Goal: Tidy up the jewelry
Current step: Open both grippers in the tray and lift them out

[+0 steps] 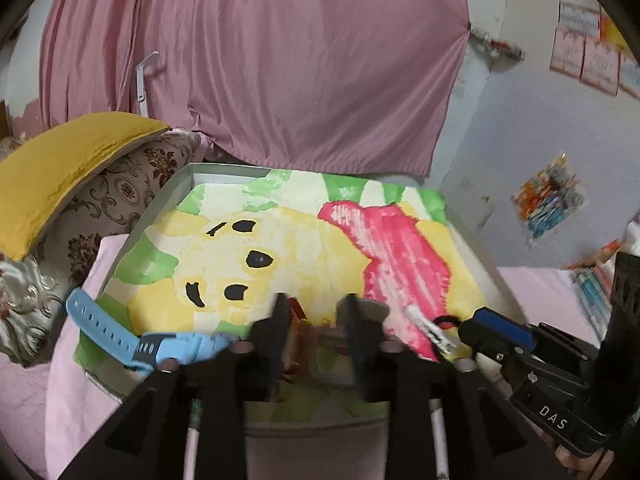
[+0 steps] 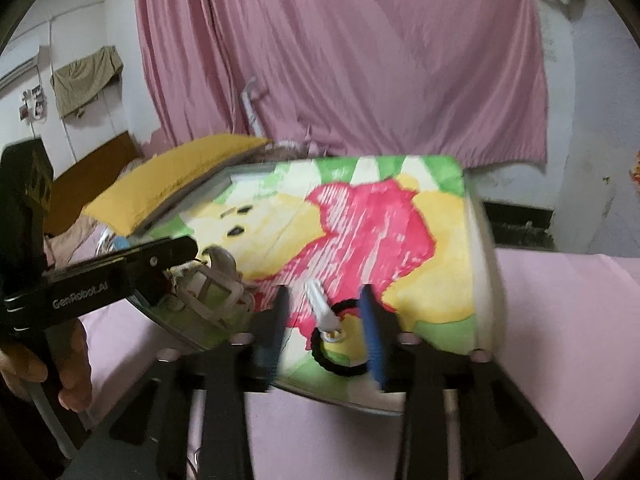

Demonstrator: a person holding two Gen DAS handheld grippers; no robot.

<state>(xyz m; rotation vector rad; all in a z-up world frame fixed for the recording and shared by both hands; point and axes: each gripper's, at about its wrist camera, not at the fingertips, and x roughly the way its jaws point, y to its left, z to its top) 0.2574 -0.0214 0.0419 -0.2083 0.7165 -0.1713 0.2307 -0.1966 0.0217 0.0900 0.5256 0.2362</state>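
Over the near edge of the tray (image 1: pixel 160 200), both tools work side by side above a bear-print cloth (image 1: pixel 280 240) that lines it; the tray sits on a pink sheet (image 2: pixel 560 320).

The left tool (image 1: pixel 316 308) has its jaws part-way apart. Between them lies a blurred brownish piece (image 1: pixel 304 332) over a pale compartment box (image 2: pixel 212 284). The pads do not seem to press on either, though the blur leaves some doubt.

The right tool (image 2: pixel 326 300) is also spread, gripping nothing. A white piece (image 2: pixel 320 304) and a black ring (image 2: pixel 340 356) lie on the cloth between its fingers, clear of both pads.

A blue watch (image 1: pixel 120 336) lies loose across the tray's near left edge, apart from the box.

My reading is that the sorting is at an early or middle stage:
- **Gathered:** the jewelry is all on the tray.
- **Still loose:** the watch, the white piece and the ring lie on the cloth, none of them in a compartment.
- **Unclear:** the brownish piece may be in the box or just at it. What else the box holds is too blurred to tell.

Left to do, as I judge it, are the white piece and the ring, which sit right under the right tool, and then the watch on the far side.
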